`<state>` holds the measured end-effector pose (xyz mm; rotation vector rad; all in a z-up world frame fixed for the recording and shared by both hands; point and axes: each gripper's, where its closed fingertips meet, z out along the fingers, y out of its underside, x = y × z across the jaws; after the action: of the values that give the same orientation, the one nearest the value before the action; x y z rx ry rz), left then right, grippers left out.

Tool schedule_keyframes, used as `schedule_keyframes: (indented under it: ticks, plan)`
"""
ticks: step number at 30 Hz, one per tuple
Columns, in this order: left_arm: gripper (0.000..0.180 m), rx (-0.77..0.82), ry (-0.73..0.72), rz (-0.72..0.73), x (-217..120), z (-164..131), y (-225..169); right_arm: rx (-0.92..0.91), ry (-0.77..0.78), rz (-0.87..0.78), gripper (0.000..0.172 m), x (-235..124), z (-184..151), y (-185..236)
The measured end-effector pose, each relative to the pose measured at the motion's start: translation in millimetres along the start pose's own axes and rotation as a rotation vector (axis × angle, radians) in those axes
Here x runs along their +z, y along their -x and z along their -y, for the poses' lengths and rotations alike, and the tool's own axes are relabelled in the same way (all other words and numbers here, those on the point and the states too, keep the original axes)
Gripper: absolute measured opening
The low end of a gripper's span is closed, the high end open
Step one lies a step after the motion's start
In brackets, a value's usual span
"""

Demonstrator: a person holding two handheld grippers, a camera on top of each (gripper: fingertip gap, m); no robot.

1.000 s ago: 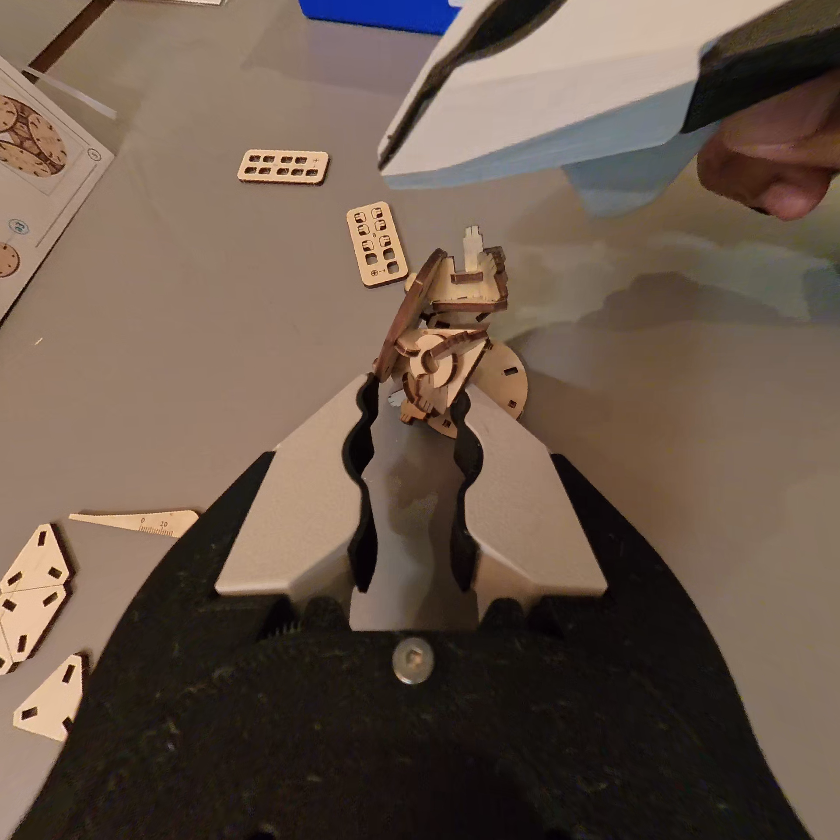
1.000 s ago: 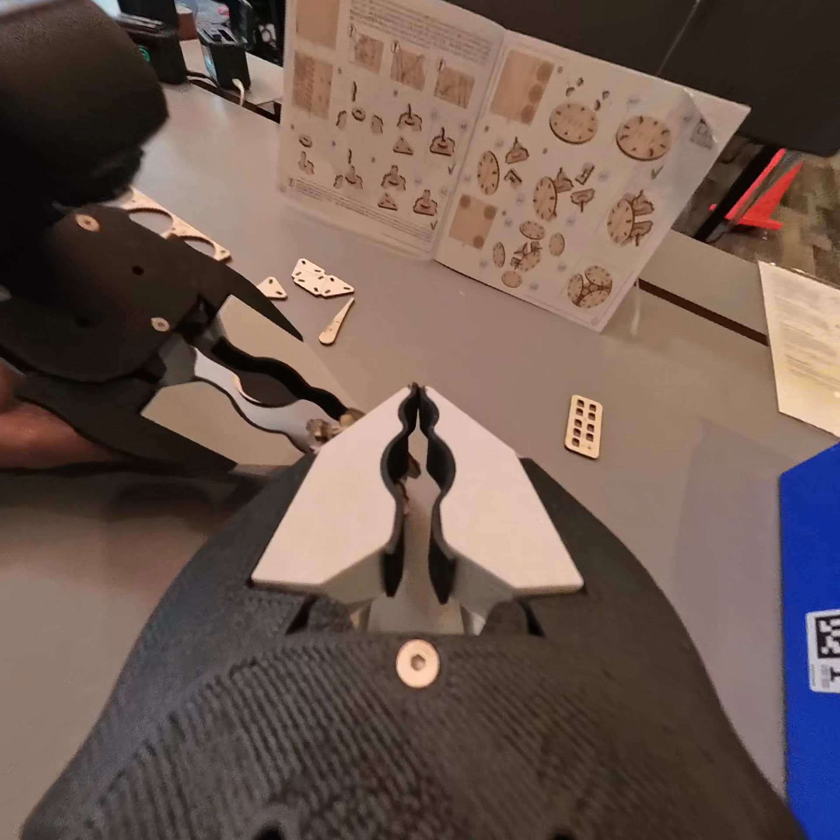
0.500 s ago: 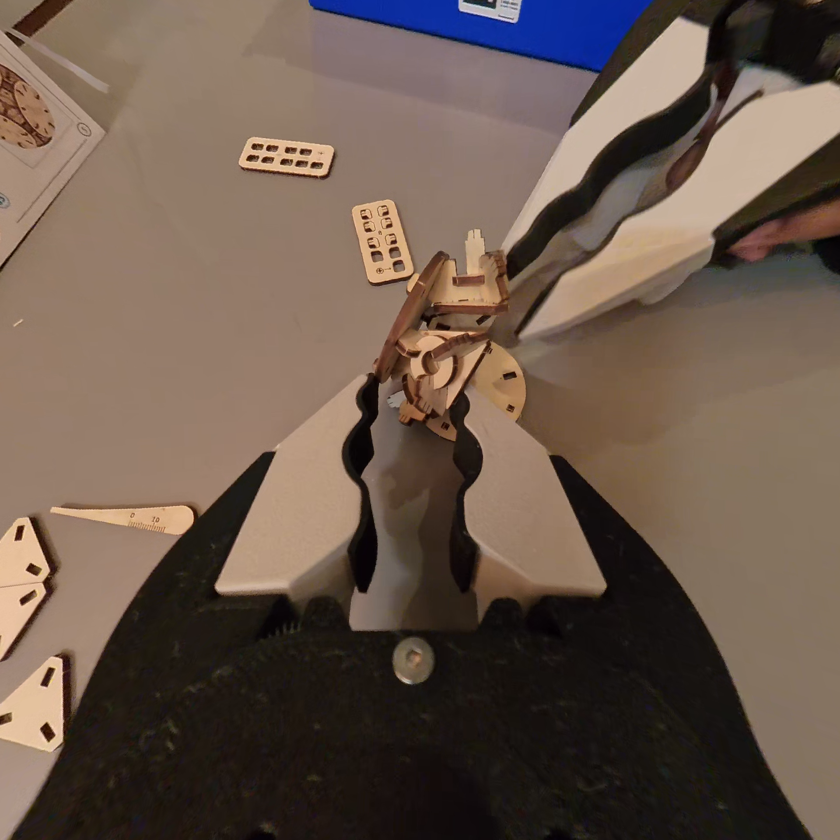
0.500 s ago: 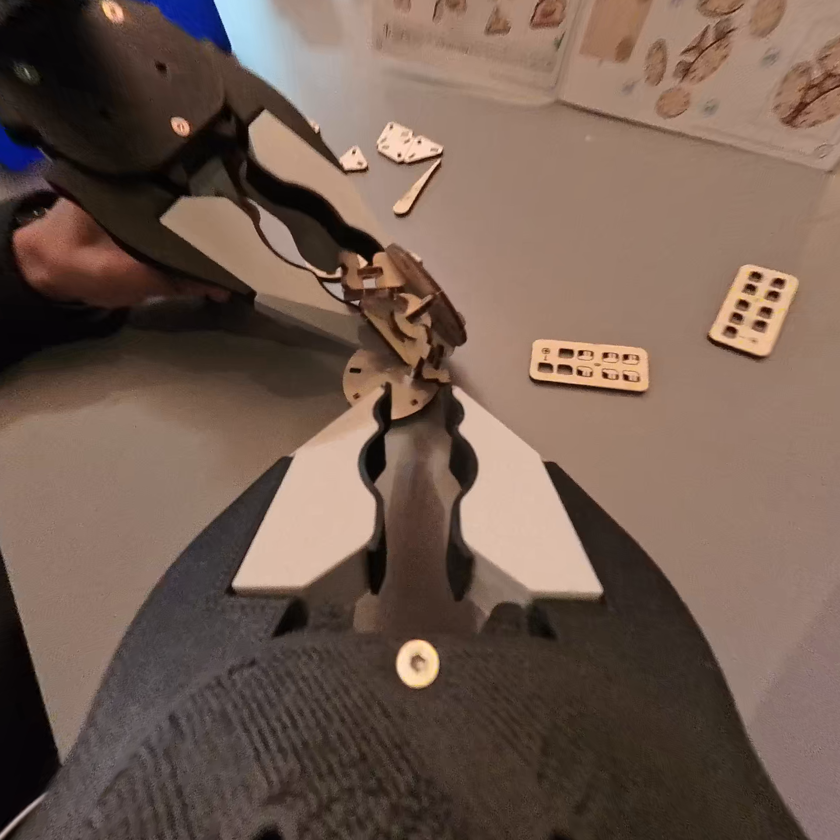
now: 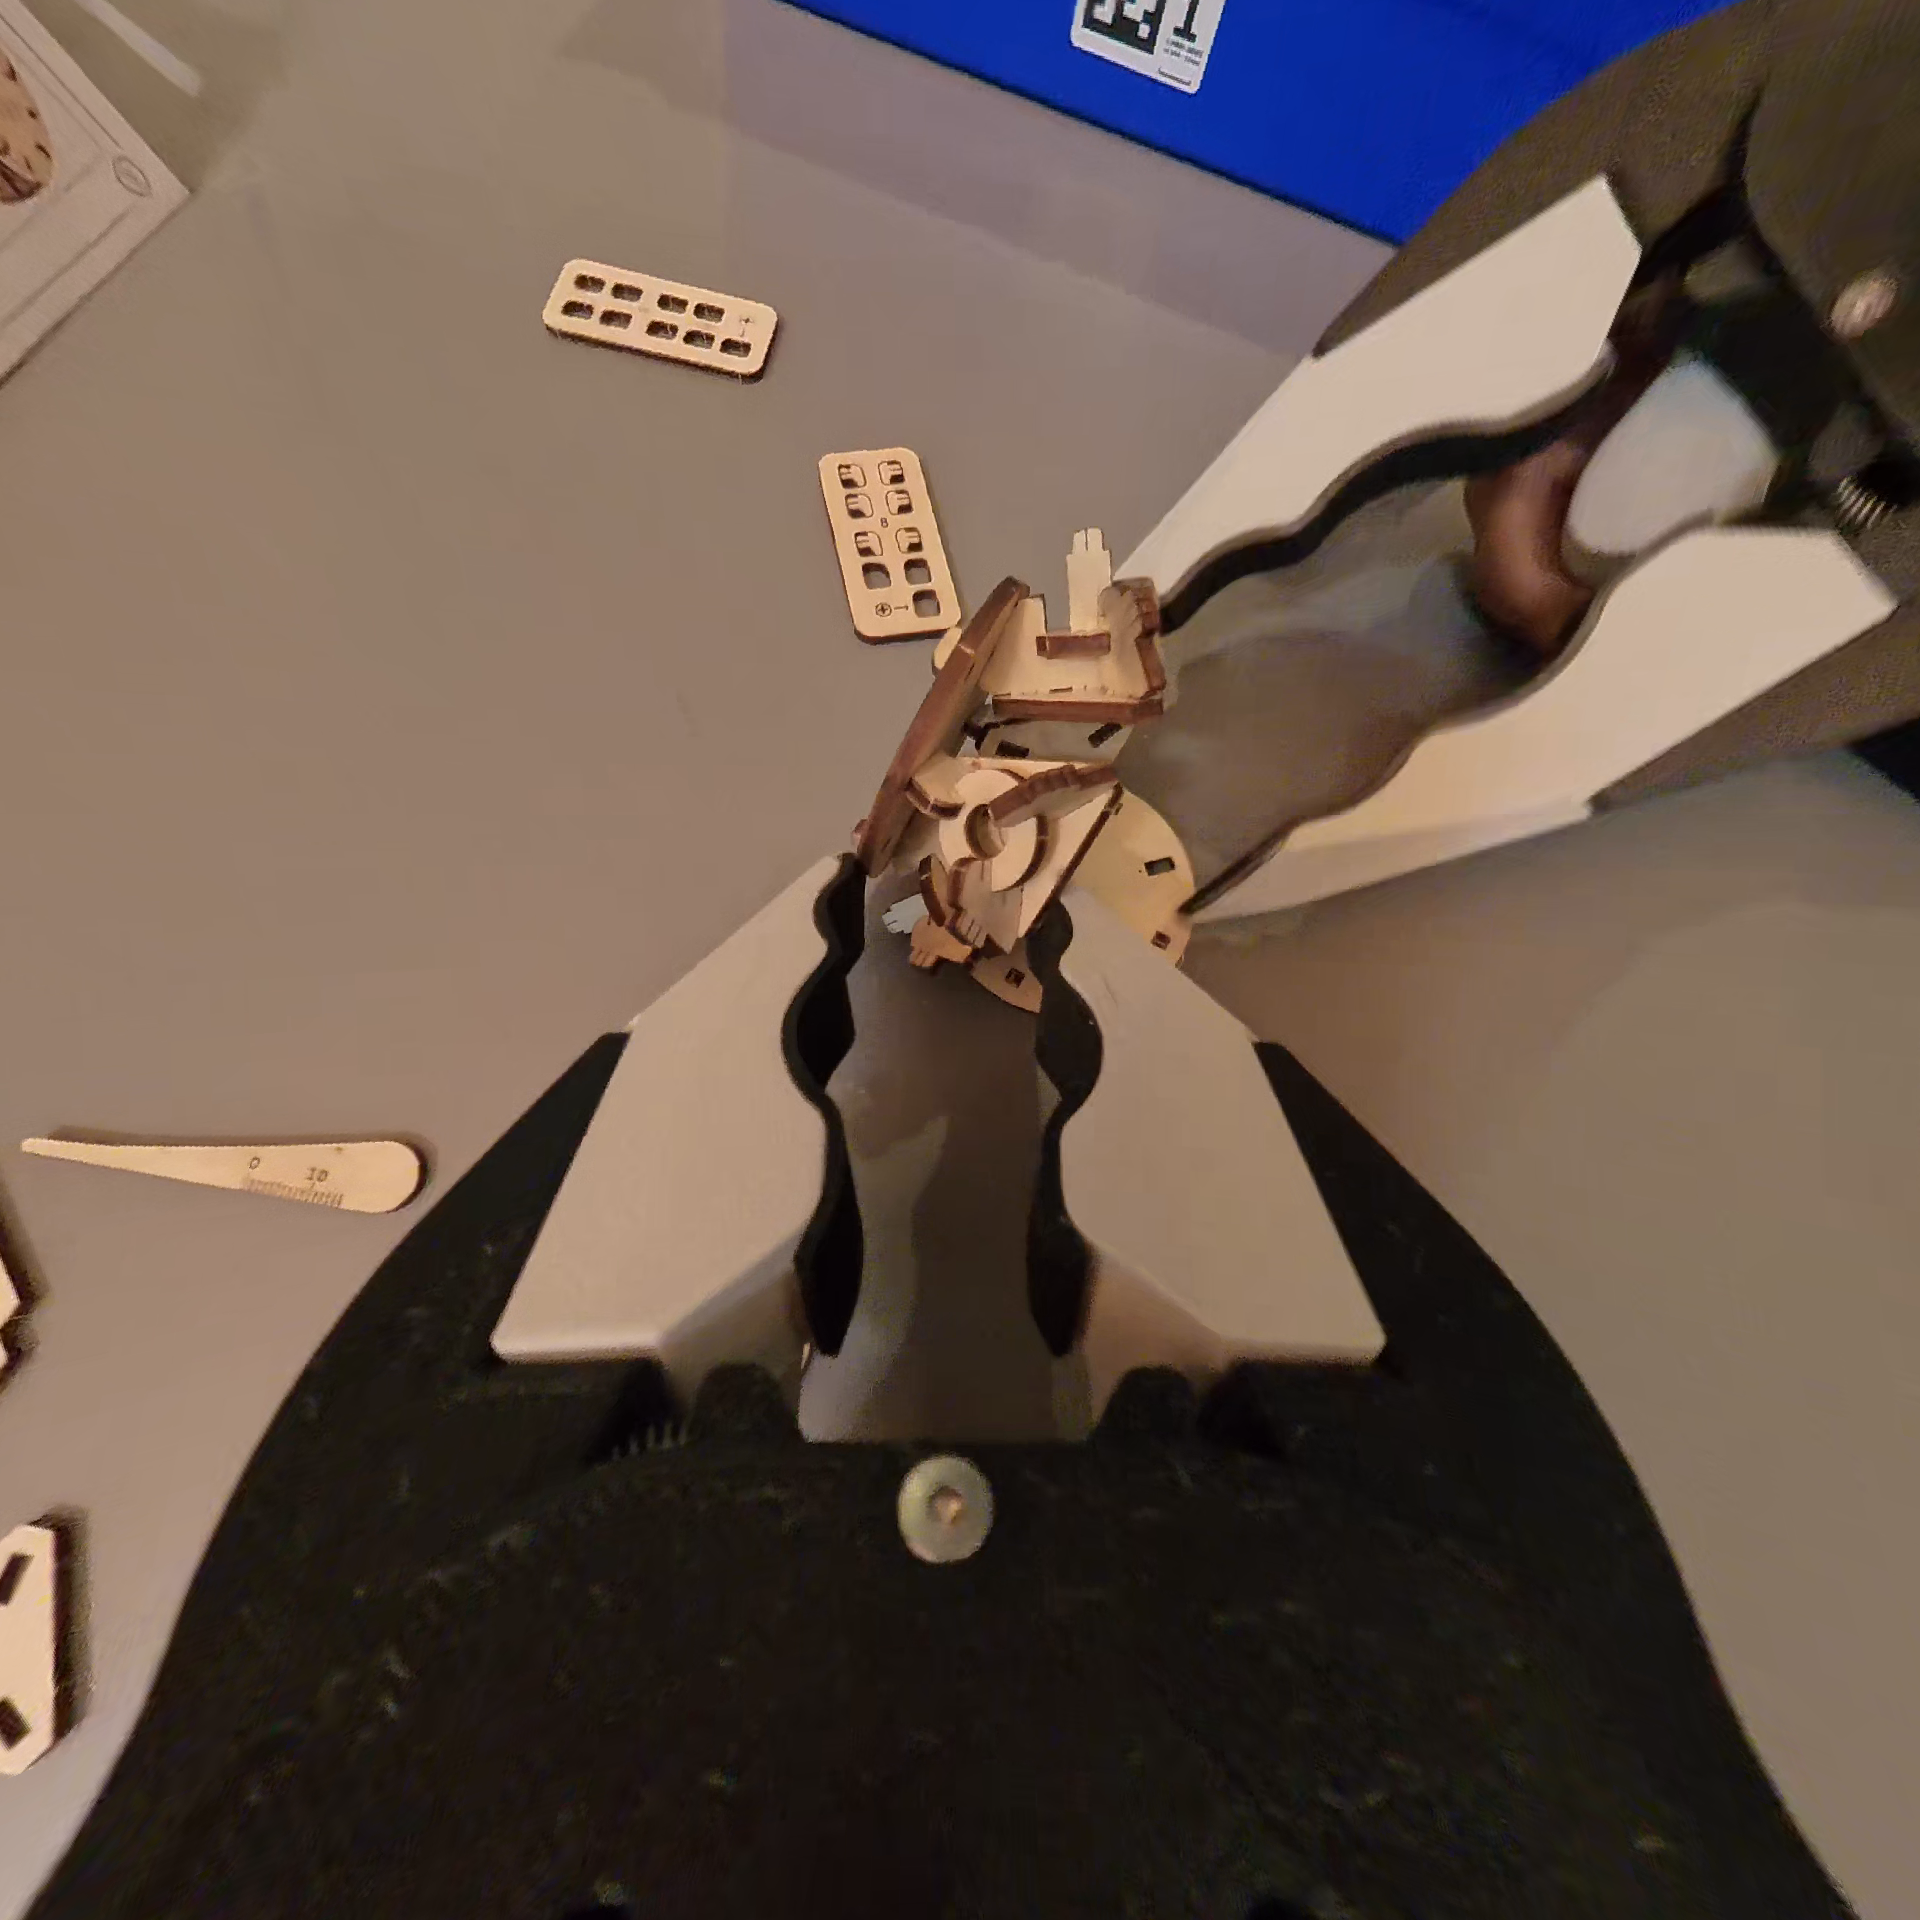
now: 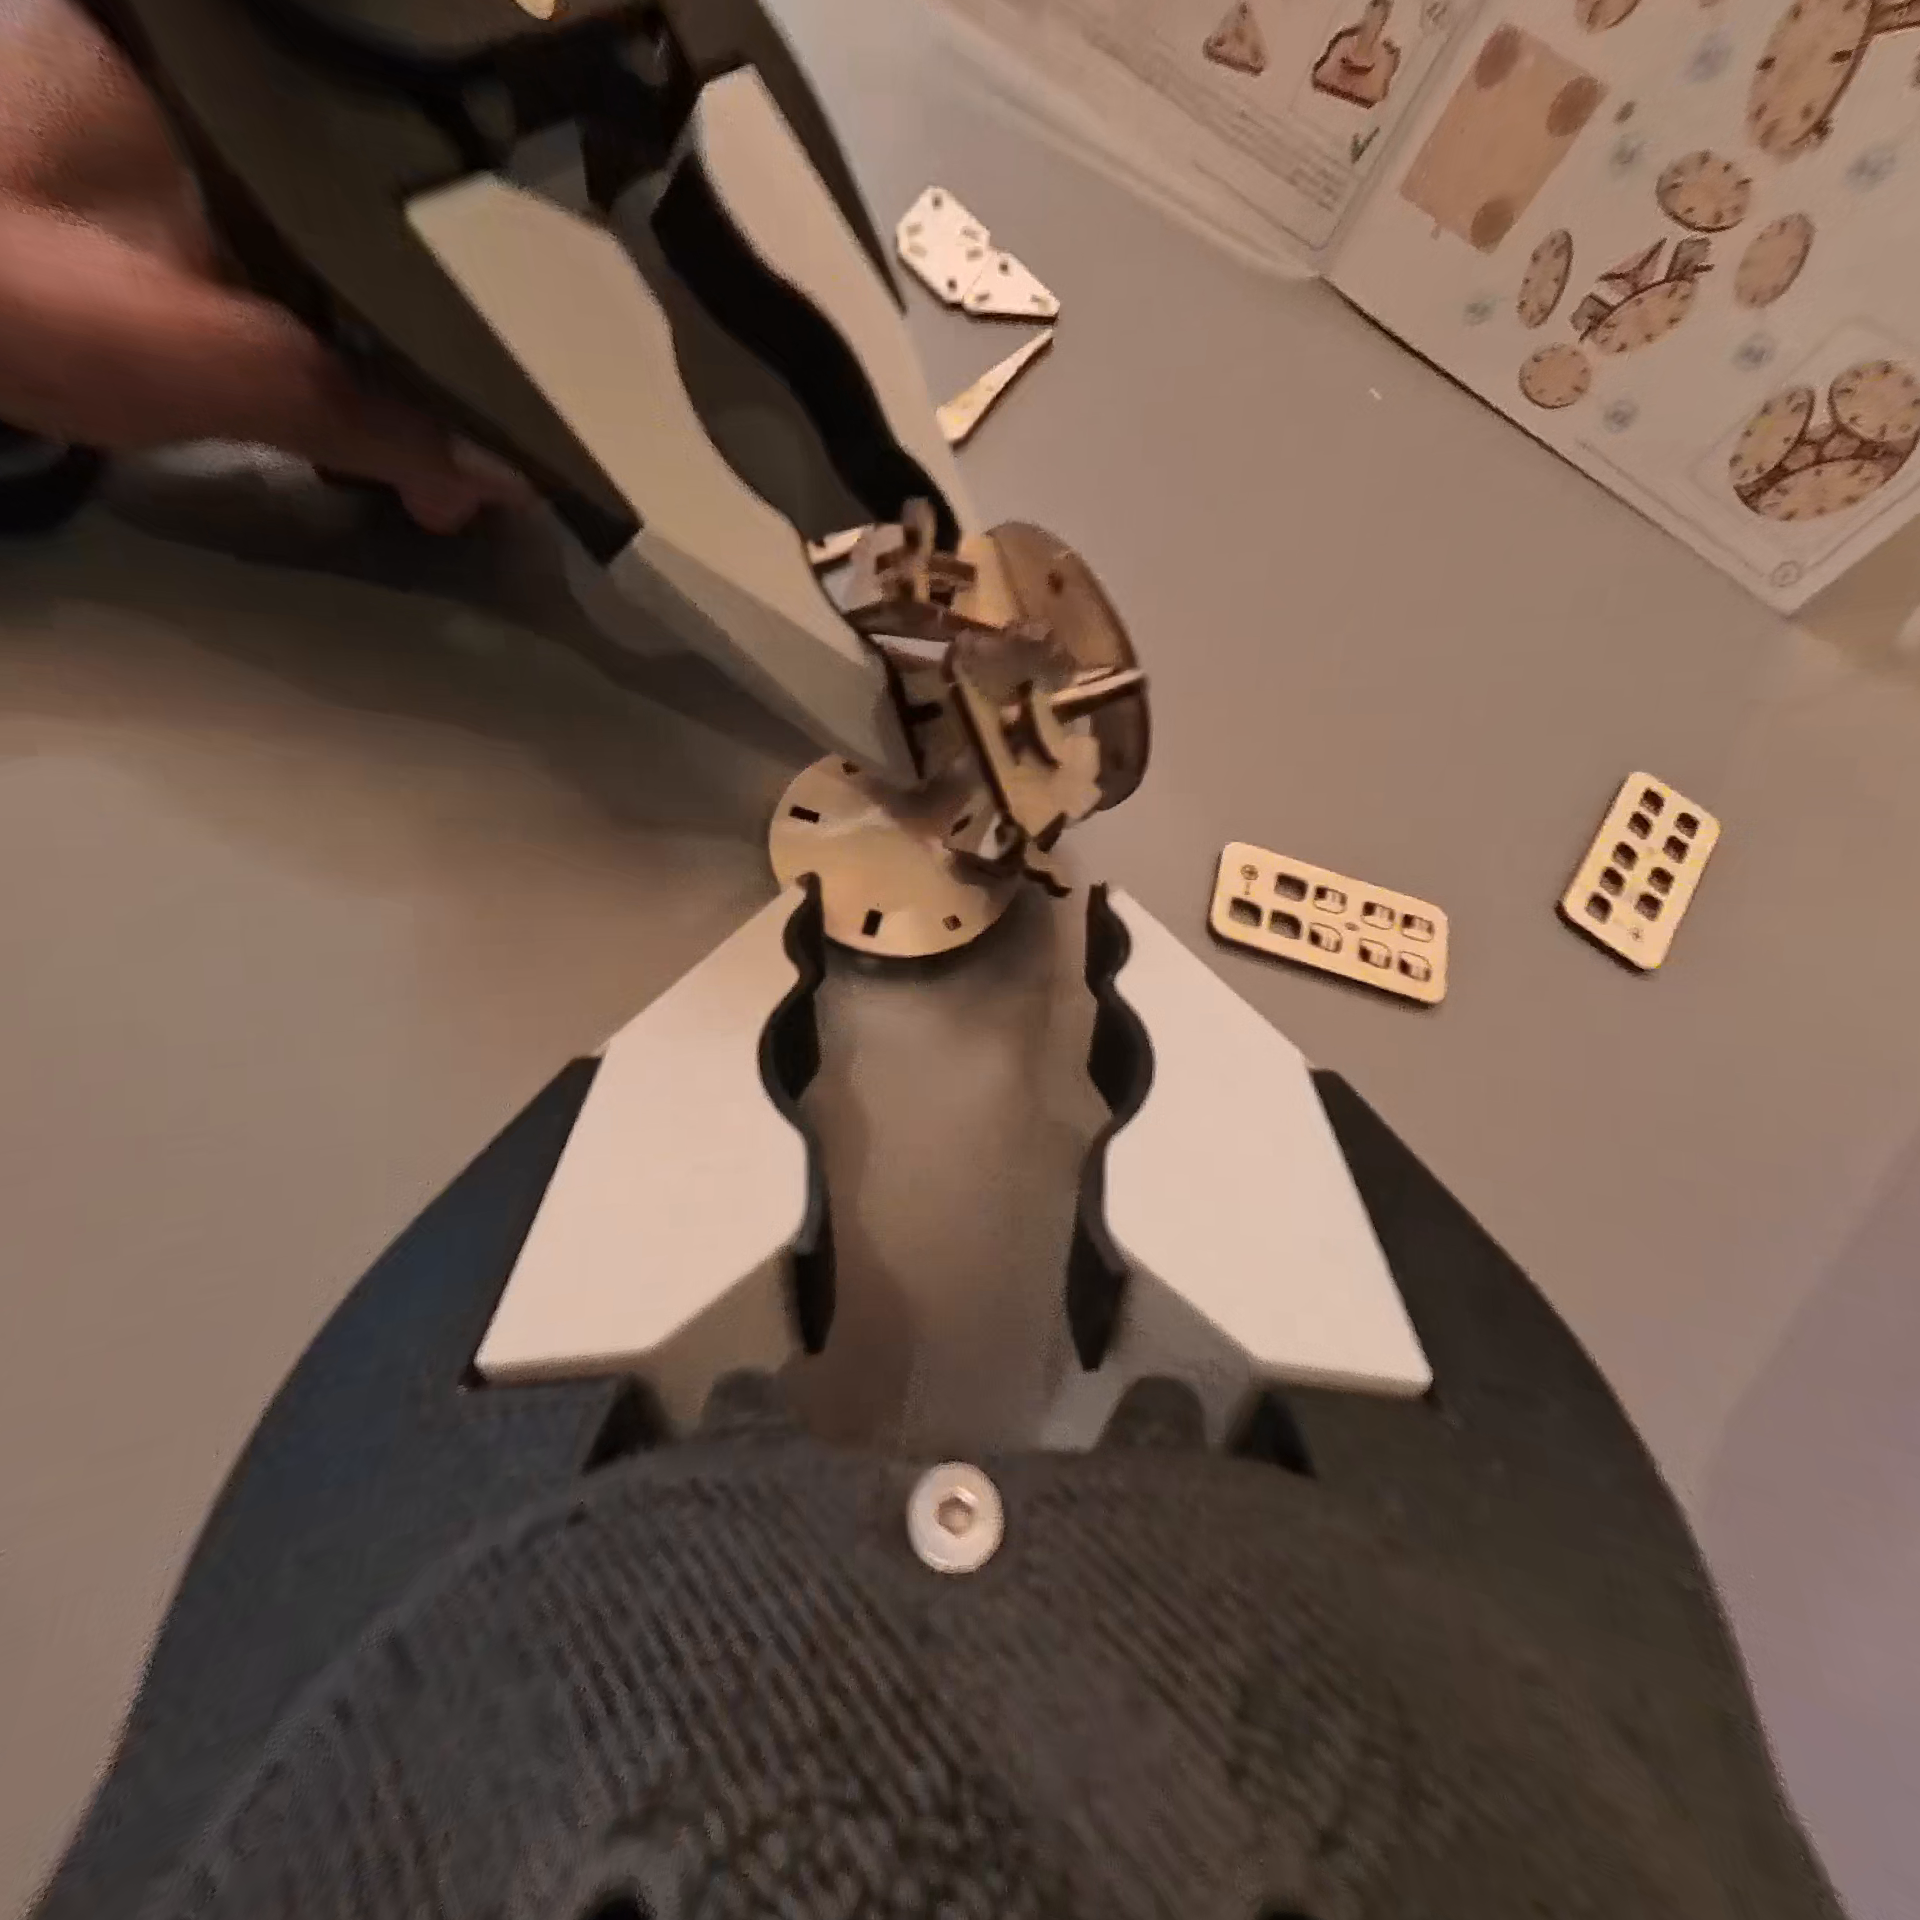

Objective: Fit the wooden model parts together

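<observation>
My left gripper [image 5: 951,904] is shut on a small wooden model assembly [image 5: 1023,727] and holds it upright over the grey table [image 5: 416,727]. The model has a dark-edged round disc on its left side and a pale round disc [image 5: 1143,862] at its base. In the right wrist view the left gripper [image 6: 914,634] clamps the model [image 6: 1039,665] from the upper left. My right gripper [image 6: 951,899] is open, its fingertips on either side of the base disc [image 6: 883,873] without pressing on it. It also shows in the left wrist view [image 5: 1179,758], coming in from the right.
Two slotted wooden plates [image 6: 1330,935] [image 6: 1642,868] lie to the right of the model. A wooden ruler stick [image 5: 239,1174] and triangular pieces [image 5: 26,1642] lie at the left. An open instruction booklet [image 6: 1662,260] stands at the back. A blue box [image 5: 1299,94] is beyond. Both grippers' tips are close together, under 4 cm apart.
My right gripper has gone from shut to wide open and has come down to the model's base disc. My left gripper has kept its hold on the model almost still.
</observation>
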<state>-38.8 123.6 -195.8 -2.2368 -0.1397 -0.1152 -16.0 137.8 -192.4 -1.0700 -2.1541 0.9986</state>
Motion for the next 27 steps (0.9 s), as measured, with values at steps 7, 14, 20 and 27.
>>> schedule_keyframes:
  ticks: [7, 14, 20, 27]
  plan:
    - [0.028, 0.012, -0.004, 0.01, -1.0, 0.1, 0.0, -0.056, 0.023, -0.002, 0.053, 5.2, -1.0, 6.1]
    - [0.028, 0.017, -0.006, 0.009, -1.7, 0.1, 0.1, -0.063, 0.025, 0.006, 0.049, 5.4, -1.2, 8.0]
    - [0.028, 0.027, -0.005, 0.019, -1.6, 0.1, 0.1, -0.055, 0.026, 0.01, 0.049, 5.6, -1.4, 7.7]
    - [0.029, 0.097, -0.002, 0.071, -1.9, -0.5, -0.2, -0.056, 0.027, 0.008, 0.049, 5.3, -2.1, 7.6]
